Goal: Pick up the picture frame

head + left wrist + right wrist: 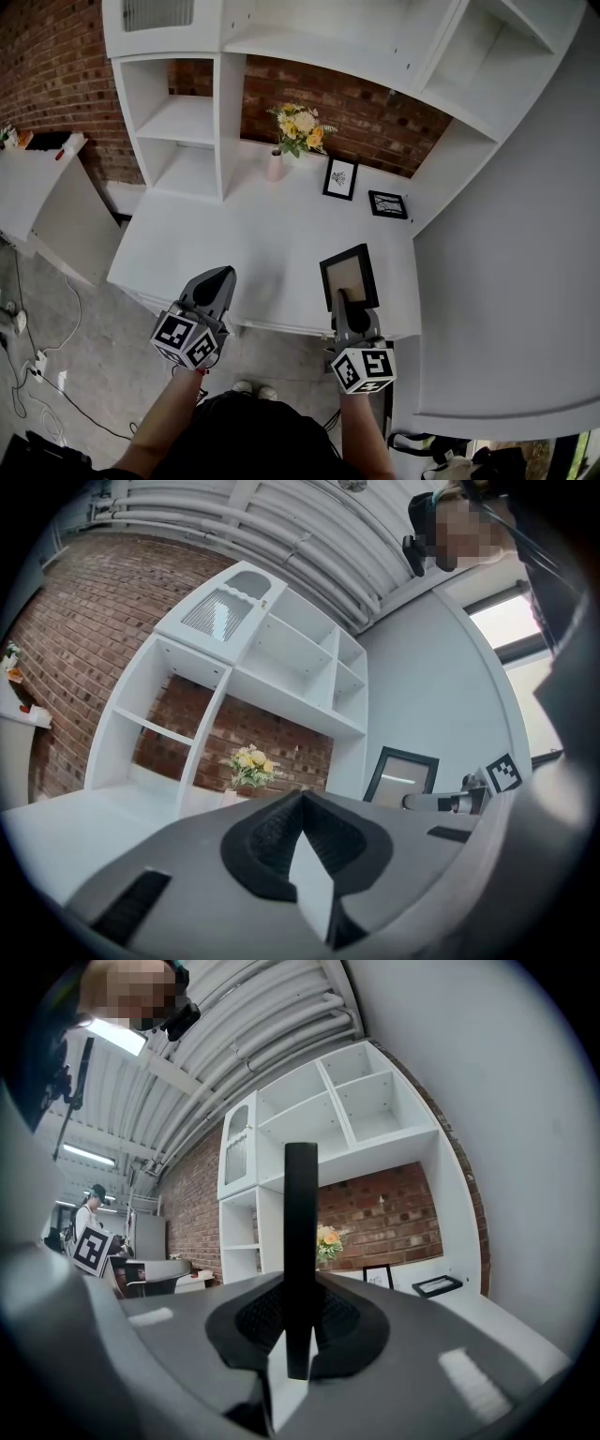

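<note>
The picture frame (349,274), black-edged with a pale inside, is in your right claw (343,298), which is clamped on its near edge. From the head view it sits over the front right part of the white worktop (244,246). In the right gripper view you see the picture frame (300,1232) edge-on, a dark upright bar rising from between the two pads, which press on it from either side. In the left gripper view it shows off to the right, standing upright against the grey wall.

Your left claw (221,277) is beside it over the front edge of the worktop, well apart from the picture frame. Its jaws are closed tip to tip with nothing between them.

Farther back on the worktop a small framed print (339,178) stands upright. A second dark frame (387,203) is just to its right, and a vase of flowers (298,133) is to its left. A white shelf unit (187,122) rises behind them against a brick wall (47,56).
</note>
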{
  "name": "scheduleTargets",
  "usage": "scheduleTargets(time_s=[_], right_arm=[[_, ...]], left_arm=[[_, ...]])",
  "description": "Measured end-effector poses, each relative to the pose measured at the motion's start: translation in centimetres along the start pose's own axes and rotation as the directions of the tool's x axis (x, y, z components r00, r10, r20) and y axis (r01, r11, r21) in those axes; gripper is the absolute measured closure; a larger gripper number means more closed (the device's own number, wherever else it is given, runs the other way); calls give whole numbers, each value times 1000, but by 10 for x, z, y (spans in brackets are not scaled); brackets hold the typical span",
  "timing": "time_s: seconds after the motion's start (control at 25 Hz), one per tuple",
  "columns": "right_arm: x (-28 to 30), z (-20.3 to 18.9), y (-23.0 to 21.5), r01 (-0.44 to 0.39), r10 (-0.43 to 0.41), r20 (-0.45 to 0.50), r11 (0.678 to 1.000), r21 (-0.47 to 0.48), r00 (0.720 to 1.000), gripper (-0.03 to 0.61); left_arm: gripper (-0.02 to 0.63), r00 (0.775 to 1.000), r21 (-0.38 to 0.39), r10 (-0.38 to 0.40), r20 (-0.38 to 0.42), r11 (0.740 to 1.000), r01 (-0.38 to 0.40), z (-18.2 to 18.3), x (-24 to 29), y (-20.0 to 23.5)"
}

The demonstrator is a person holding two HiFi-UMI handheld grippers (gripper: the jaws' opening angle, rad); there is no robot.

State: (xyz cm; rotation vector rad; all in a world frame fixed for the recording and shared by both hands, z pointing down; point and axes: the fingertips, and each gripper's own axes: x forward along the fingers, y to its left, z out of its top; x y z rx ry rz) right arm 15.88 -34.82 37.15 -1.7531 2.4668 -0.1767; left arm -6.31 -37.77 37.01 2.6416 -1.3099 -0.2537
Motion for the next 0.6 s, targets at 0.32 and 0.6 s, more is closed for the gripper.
scheduleTargets(time_s=[0.32,0.6], right_arm=[[0,9,-1,4,-4,17,1000,-13,1000,541],[0,7,1,7,-7,14,1000,-12,1000,541]], left_arm=[[607,1000,-1,8,16,1000,-8,0,-1,3],[607,1000,-3,11,11,1000,-11,0,-4,4]])
